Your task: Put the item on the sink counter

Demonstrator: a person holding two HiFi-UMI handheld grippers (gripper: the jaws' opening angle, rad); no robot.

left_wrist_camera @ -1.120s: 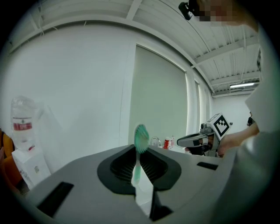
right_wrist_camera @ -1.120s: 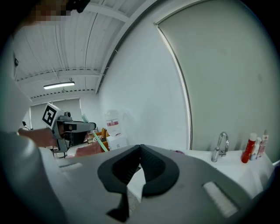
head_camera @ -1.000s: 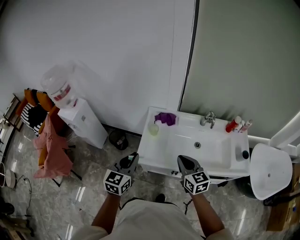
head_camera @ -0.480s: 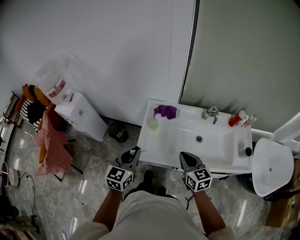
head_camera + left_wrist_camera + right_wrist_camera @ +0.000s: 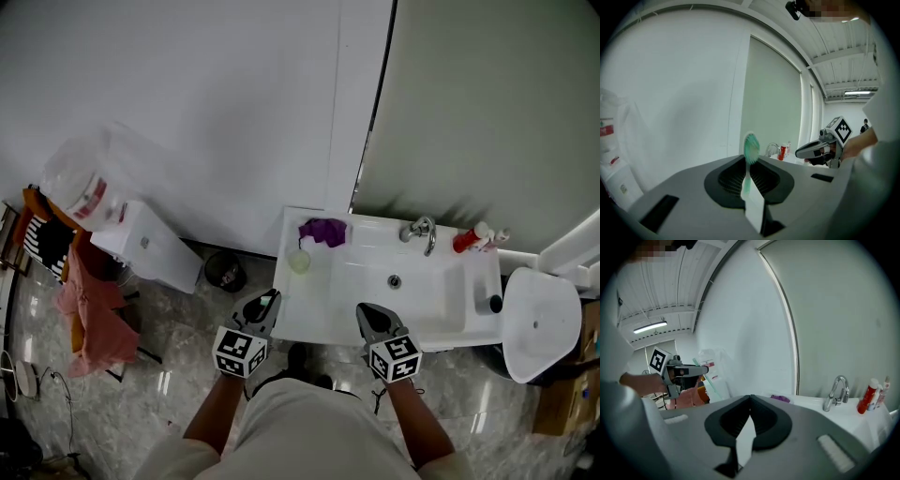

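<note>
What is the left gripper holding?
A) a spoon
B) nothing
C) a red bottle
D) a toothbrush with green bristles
D: in the left gripper view the left gripper has its jaws closed on a toothbrush, with the green bristle head sticking up above them.

Right gripper fingers together, faucet beyond.

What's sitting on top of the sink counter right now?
On the sink counter: a purple cloth, a pale cup, the faucet, red and white bottles, a dark round thing. The right gripper covers a bit of its front edge.
</note>
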